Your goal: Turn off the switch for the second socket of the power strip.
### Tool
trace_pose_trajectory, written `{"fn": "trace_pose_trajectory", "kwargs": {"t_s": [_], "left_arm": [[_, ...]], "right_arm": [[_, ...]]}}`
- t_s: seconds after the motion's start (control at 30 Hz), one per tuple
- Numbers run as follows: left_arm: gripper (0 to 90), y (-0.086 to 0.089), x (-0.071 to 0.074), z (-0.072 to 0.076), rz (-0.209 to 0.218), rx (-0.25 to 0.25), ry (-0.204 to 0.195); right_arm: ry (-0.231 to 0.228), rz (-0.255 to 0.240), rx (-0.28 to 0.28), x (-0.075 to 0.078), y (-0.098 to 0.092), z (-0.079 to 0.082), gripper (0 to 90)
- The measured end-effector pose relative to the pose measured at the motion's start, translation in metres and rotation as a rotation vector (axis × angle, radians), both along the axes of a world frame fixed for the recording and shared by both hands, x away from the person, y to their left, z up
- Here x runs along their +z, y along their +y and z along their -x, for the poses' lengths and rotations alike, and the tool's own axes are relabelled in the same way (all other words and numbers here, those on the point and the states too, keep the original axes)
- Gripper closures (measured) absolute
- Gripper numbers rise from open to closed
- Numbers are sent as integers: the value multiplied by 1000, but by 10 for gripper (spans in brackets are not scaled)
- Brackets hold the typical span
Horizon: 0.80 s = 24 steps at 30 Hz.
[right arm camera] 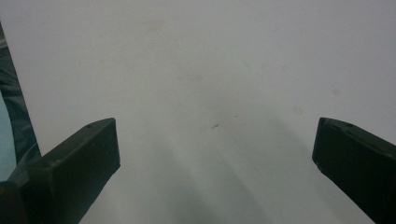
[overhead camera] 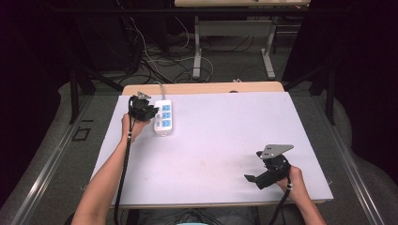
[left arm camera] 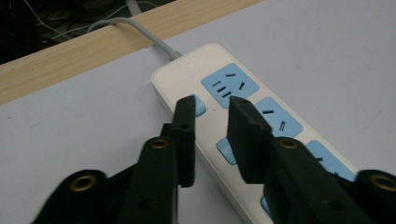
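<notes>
Your left gripper [left arm camera: 210, 109] hovers over the white plastic power strip with blue sockets [left arm camera: 243, 121], jaws nearly closed, grasping nothing. Right of the strip, your right gripper [right arm camera: 215, 154] is released wide.

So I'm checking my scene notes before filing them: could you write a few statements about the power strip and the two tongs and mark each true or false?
1. The power strip lies near the table's far left corner. True.
2. Its socket faces are red. False: they are blue.
3. The left tongs are poised over the strip's switch end, jaws nearly together with nothing between them. True.
4. The right tongs grip the strip's cable. False: they are open over the bare table.
5. A plug sits in one socket. False: all are empty.
</notes>
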<state>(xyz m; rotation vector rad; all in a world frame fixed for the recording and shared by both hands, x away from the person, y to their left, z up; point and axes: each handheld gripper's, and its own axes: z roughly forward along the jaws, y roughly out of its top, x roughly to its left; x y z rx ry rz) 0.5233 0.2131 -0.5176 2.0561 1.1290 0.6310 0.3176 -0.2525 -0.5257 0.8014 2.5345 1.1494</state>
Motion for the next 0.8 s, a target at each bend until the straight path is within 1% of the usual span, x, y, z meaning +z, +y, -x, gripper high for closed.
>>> {"fn": "trace_pose_trajectory", "kwargs": {"t_s": [0.03,0.07,0.13,0.2,0.23,0.3,0.33,0.37,0.4,0.47,0.5,0.53,0.57,0.6,0.63,0.8], "left_arm": [[857,-1,-1,1,10,-3,-13],[897,-1,-2,3,19,-5,-18],[900,0,-4,4,12,-22,-12],[900,-1,-8,4,36,-18,-22],[900,0,-9,4,32,-26,-8],[900,0,-10,4,32,-29,-12],[900,0,-12,5,44,-23,-15],[900,0,-12,5,44,-25,-12],[900,0,-12,5,45,-25,-13],[900,0,-12,5,48,-27,-12],[900,0,-13,5,46,-27,-14],[900,0,-13,4,48,-32,-13],[900,0,-13,4,48,-32,-13],[900,-1,-15,4,41,-31,-12],[900,-2,-15,3,44,-31,-10],[900,-2,-18,2,37,-34,-4]], "right_arm": [[0,0,0,0,0,0,1],[-1,1,0,0,0,0,1],[6,7,5,1,-1,0,1],[6,6,2,0,0,0,1],[7,7,2,0,0,0,1],[8,8,2,0,-1,0,1],[3,2,-1,0,0,0,1],[-7,1,1,0,0,-1,1],[0,-1,-5,0,0,0,1],[-1,2,-3,0,0,0,1],[4,11,7,0,-1,-1,1],[-8,3,6,-1,0,-1,1],[1,7,8,0,-1,-1,1],[10,11,3,0,-1,0,1],[0,1,-6,-1,0,0,2],[4,2,-1,-1,-1,-1,2]]}}
